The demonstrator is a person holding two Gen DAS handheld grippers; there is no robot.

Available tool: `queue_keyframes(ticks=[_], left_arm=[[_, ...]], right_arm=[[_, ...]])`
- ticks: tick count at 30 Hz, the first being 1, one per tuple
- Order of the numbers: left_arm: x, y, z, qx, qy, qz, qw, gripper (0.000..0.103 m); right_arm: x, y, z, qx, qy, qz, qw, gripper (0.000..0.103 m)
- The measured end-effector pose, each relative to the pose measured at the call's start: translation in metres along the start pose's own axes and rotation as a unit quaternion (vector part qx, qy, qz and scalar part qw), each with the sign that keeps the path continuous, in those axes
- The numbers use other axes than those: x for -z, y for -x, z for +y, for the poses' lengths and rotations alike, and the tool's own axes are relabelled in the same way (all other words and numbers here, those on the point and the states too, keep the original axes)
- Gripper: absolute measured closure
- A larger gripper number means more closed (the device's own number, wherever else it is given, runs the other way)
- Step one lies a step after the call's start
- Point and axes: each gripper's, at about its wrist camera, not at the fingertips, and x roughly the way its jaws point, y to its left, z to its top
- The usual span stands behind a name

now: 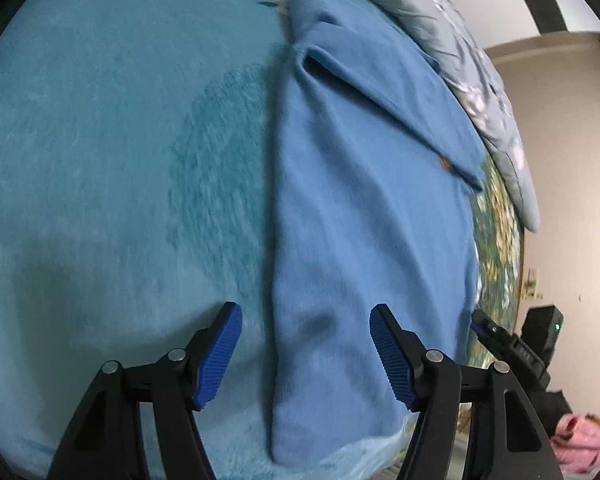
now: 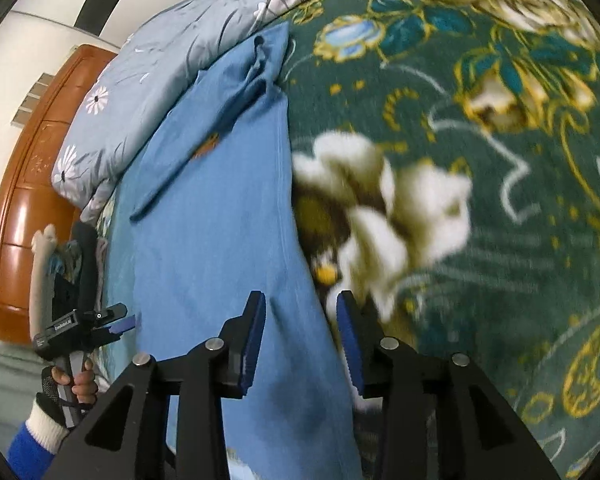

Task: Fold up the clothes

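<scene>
Bedspread (image 1: pixel 100 160) under the blue garment (image 1: pixel 360 240), folded lengthwise. My left gripper (image 1: pixel 306 354) gapes wide and my right gripper (image 2: pixel 300 344) half-open, both empty; I'd grip the near hem squarely.

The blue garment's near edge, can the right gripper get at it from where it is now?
Probably yes. The right gripper stands open just above the blue garment, whose edge runs between its fingers; nothing lies on the cloth there, and the left gripper is off to the side.
</scene>
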Motion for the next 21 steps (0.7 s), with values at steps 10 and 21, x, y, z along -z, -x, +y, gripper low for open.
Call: queue_keyframes(ticks=[10,21], left_arm=[[0.037,-0.028,-0.022,0.011,-0.07,0.082,0.9941,0.038],[0.053,-0.034,-0.04,0.009,-0.084,0.103,0.9911,0.095]], right_arm=[[0.031,0.005,-0.011,-0.063,0.014,0.076,0.995,0.065],[0.045,0.007,-0.019,-0.083,-0.028,0.085,0.993,0.096]])
